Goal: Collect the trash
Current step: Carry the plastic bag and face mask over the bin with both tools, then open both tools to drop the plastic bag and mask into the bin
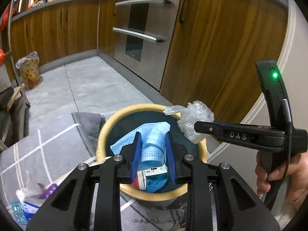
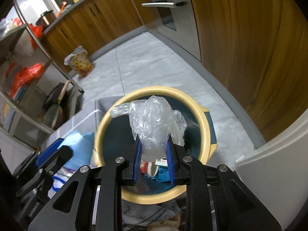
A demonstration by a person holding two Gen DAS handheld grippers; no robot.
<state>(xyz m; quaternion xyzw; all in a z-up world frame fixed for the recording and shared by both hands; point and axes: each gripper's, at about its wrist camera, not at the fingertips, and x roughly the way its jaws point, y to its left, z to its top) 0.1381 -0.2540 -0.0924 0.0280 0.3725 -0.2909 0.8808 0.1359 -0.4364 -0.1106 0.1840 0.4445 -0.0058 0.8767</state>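
Left wrist view: left tool grips one blue mask — right tool (also clamped) one plastic glove.

Grippers: two, the left gripper and the right gripper, each with one item between its jaws.
Blue face masks: one, in the left jaws.
Clear plastic gloves: one, crumpled, in the right jaws.
Bins: one round cream-rimmed bin right below both grippers.
Items already lying in the bin: at least three, a red-and-white cup, a small printed box and something blue.
Hands on show: one, gripping the right handle.
Oven handles: two bars.
Lined floor baskets: one, far corner.
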